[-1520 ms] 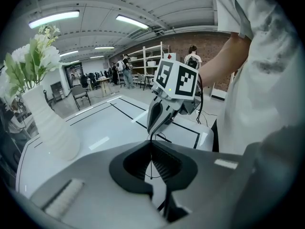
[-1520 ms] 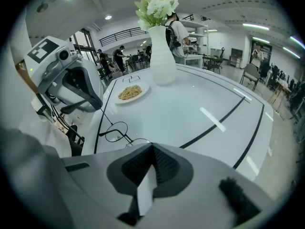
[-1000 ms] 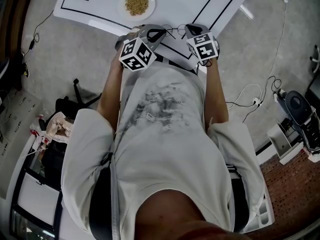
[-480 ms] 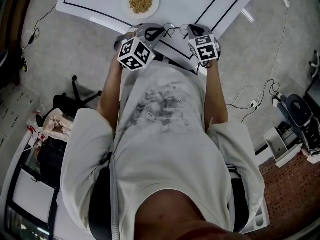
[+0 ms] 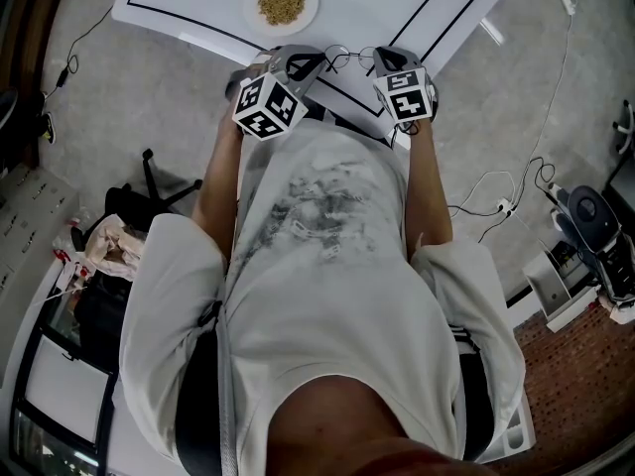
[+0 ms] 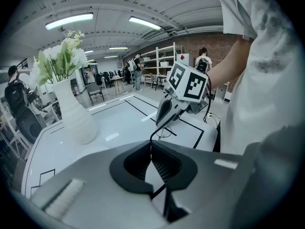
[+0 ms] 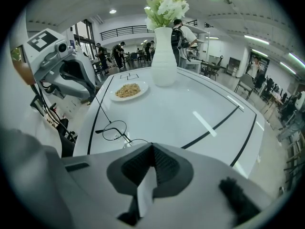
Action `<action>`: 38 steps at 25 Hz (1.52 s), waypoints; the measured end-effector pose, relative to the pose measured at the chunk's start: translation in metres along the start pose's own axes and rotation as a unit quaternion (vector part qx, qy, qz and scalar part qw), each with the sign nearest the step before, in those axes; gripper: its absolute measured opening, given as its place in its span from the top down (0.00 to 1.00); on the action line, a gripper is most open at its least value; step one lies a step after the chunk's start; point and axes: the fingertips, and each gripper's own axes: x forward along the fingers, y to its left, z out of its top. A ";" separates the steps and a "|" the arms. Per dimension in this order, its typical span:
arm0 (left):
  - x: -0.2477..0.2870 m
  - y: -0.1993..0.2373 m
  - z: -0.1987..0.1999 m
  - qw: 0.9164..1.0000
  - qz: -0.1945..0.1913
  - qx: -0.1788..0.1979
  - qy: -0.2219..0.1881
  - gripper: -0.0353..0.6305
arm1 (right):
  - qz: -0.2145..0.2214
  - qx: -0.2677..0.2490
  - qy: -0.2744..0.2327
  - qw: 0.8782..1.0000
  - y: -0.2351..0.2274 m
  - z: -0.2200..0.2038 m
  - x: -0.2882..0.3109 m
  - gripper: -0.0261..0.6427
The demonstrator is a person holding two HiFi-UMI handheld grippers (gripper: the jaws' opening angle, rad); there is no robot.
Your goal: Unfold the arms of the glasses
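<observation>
Between the two claws, just ahead of both, the glasses (image 5: 347, 58) hang clear of the white table (image 7: 190, 99).

- Left claw (image 6: 151, 146): jaws together, pinching one thin black arm. The wire runs from its tips up toward the right claw.
- Right claw (image 7: 152, 148): jaws fully together, apparently on the frame by the nearer lens. The contact point is hidden under its own body.
- Progress, as I judge it: one arm looks swung out and stretched away from the frame. A short dark tip beside the far lens may be the second arm, not yet opened. Roughly halfway.
- Writing: none readable. There are only black-and-white square markers on each cube (image 5: 268, 105) and black outlines printed on the table. No brand shows on the glasses.
</observation>
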 end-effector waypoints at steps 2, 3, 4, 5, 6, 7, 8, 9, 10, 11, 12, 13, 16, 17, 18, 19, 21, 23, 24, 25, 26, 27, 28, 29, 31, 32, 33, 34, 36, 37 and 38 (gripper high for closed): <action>0.001 0.000 0.000 1.000 -0.002 0.000 -0.001 0.93 | -0.005 -0.010 0.002 1.000 -0.001 0.001 0.001 0.94; 0.001 0.000 0.000 1.000 -0.003 0.000 -0.002 0.93 | -0.009 -0.019 0.003 1.000 -0.002 0.002 0.001 0.94; 0.002 -0.001 0.001 1.000 -0.004 0.000 -0.003 0.93 | -0.013 -0.028 0.005 1.000 -0.002 0.002 0.001 0.94; 0.003 -0.001 0.001 1.000 -0.005 0.001 -0.004 0.93 | -0.019 -0.037 0.007 0.999 -0.002 0.002 0.002 0.94; 0.004 -0.002 0.001 1.000 -0.007 0.002 -0.005 0.93 | -0.025 -0.046 0.009 0.999 -0.002 0.002 0.003 0.94; 0.005 -0.002 0.000 1.000 -0.008 0.003 -0.006 0.93 | -0.031 -0.056 0.010 0.998 -0.002 0.002 0.003 0.94; 0.005 -0.003 0.000 1.000 -0.010 0.003 -0.007 0.93 | -0.037 -0.066 0.010 0.997 -0.001 0.003 0.003 0.94; 0.005 -0.003 0.000 1.000 -0.011 0.003 -0.008 0.93 | -0.042 -0.076 0.009 0.996 0.000 0.003 0.003 0.94; 0.004 -0.004 0.000 1.000 -0.011 0.003 -0.009 0.93 | -0.046 -0.084 0.006 0.995 0.001 0.004 0.001 0.94; 0.004 -0.004 0.001 1.000 -0.012 0.002 -0.010 0.93 | -0.049 -0.091 0.002 0.995 0.002 0.005 -0.001 0.94; 0.003 -0.004 0.001 1.000 -0.012 0.001 -0.011 0.93 | -0.051 -0.097 -0.002 0.994 0.003 0.007 -0.003 0.94; 0.003 -0.004 0.001 1.000 -0.013 0.000 -0.012 0.93 | -0.052 -0.104 -0.006 0.993 0.004 0.008 -0.004 0.94; 0.003 -0.004 0.002 1.000 -0.016 0.000 -0.014 0.93 | -0.055 -0.128 -0.017 0.990 0.011 0.013 -0.008 0.93; 0.003 -0.005 0.002 1.000 -0.017 0.001 -0.014 0.93 | -0.055 -0.135 -0.022 0.989 0.014 0.016 -0.009 0.93; 0.002 -0.005 0.002 1.000 -0.018 0.001 -0.015 0.93 | -0.054 -0.142 -0.027 0.988 0.017 0.019 -0.010 0.93; 0.002 -0.005 0.002 1.000 -0.019 0.001 -0.015 0.93 | -0.052 -0.149 -0.031 0.987 0.021 0.022 -0.010 0.93; 0.003 -0.005 0.002 1.000 -0.021 0.002 -0.016 0.93 | -0.045 -0.164 -0.038 0.985 0.029 0.027 -0.008 0.93; 0.003 -0.006 0.002 1.000 -0.022 0.001 -0.016 0.93 | -0.035 -0.179 -0.043 0.982 0.038 0.031 -0.006 0.93; 0.003 -0.006 0.002 1.000 -0.023 0.001 -0.017 0.93 | -0.029 -0.188 -0.046 0.981 0.043 0.033 -0.005 0.93; 0.003 -0.006 0.002 1.000 -0.023 0.000 -0.017 0.93 | -0.022 -0.199 -0.051 0.978 0.048 0.035 -0.005 0.93; 0.003 -0.006 0.002 1.000 -0.023 -0.001 -0.017 0.93 | -0.013 -0.213 -0.055 0.975 0.054 0.037 -0.005 0.93; 0.003 -0.005 0.002 1.000 -0.024 -0.001 -0.017 0.93 | -0.003 -0.228 -0.059 0.972 0.061 0.037 -0.005 0.93; 0.003 -0.005 0.002 1.000 -0.024 -0.002 -0.018 0.93 | 0.007 -0.243 -0.060 0.968 0.068 0.036 -0.005 0.93; 0.003 -0.006 0.003 1.000 -0.025 -0.002 -0.018 0.93 | 0.017 -0.257 -0.059 0.964 0.075 0.034 -0.005 0.93; 0.003 -0.006 0.003 0.999 -0.027 -0.003 -0.019 0.93 | 0.034 -0.279 -0.054 0.958 0.088 0.029 -0.004 0.84; 0.003 -0.006 0.004 0.999 -0.028 -0.003 -0.020 0.93 | 0.040 -0.289 -0.050 0.955 0.093 0.026 -0.004 0.82; 0.003 -0.006 0.004 0.999 -0.029 -0.003 -0.020 0.93 | 0.044 -0.301 -0.047 0.952 0.097 0.023 -0.003 0.81; 0.003 -0.006 0.004 0.999 -0.030 -0.004 -0.021 0.93 | 0.045 -0.313 -0.043 0.948 0.101 0.020 -0.001 0.79; 0.003 -0.006 0.004 0.999 -0.032 -0.006 -0.022 0.93 | 0.043 -0.336 -0.039 0.940 0.107 0.017 0.002 0.78; 0.003 -0.006 0.004 0.999 -0.033 -0.007 -0.022 0.93 | 0.040 -0.344 -0.038 0.937 0.109 0.016 0.004 0.77; 0.003 -0.006 0.003 0.999 -0.034 -0.008 -0.022 0.93 | 0.036 -0.351 -0.038 0.935 0.111 0.016 0.006 0.77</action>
